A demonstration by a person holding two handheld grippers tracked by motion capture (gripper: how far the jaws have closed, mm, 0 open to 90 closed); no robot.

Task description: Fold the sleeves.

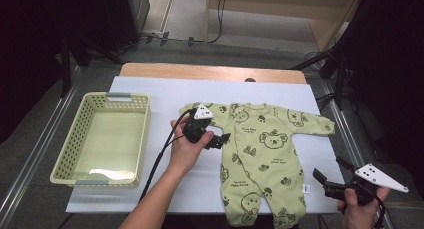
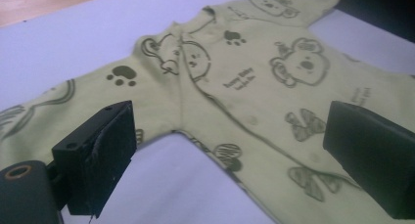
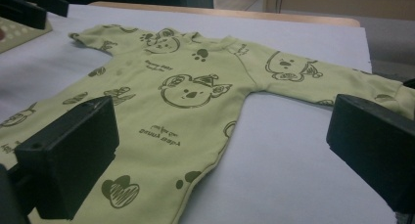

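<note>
A light green baby romper [image 1: 265, 144] printed with dark koalas and paws lies flat, face up, on a white sheet, neck toward the far side. My left gripper [image 1: 220, 139] hovers at its left armpit, just below the left sleeve. In the left gripper view, the jaws of the left gripper [image 2: 235, 155] stand wide apart over the romper [image 2: 254, 82] with nothing pinched. My right gripper [image 1: 331, 171] is held near the table's front right, off the cloth. In the right gripper view, the right gripper [image 3: 220, 160] is open and looks across the romper [image 3: 181, 97] and its right sleeve.
A pale yellow-green plastic basket [image 1: 72, 139] with nothing in it sits at the left of the white sheet [image 1: 165, 89]. A wooden table edge [image 1: 210, 71] runs along the far side. Dark stands and cables surround the table.
</note>
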